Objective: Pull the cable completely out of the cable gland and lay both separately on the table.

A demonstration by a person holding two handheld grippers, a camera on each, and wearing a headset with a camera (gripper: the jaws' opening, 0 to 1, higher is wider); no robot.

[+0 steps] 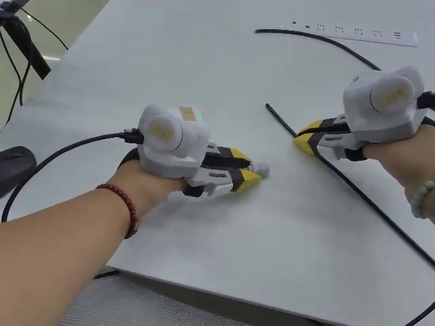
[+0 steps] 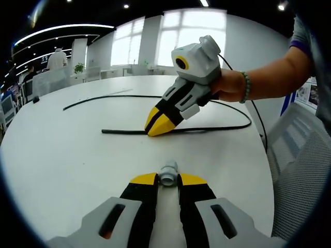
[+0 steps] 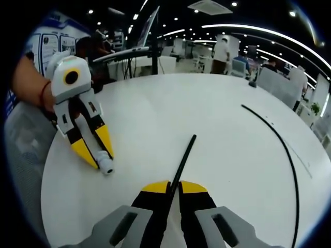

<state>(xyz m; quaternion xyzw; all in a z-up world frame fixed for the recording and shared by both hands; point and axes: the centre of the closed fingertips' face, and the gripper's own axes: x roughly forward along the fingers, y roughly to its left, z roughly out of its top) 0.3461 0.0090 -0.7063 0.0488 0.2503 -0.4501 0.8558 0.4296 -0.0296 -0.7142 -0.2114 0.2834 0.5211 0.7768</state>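
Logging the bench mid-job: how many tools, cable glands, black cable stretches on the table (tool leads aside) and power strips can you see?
Tools: 2, left tool and right tool
Cable gland: 1
Black cable stretches: 2, held cable and far stretch, maybe joined
Power strip: 1
Total: 6

White power strip point(image 1: 350, 31) lies near a curving black cord point(image 1: 326, 39).

Bright even light, soft shadows, fisheye-warped edges.

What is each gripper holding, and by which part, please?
Left gripper holds the cable gland by one end; right gripper holds the cable near its free end.
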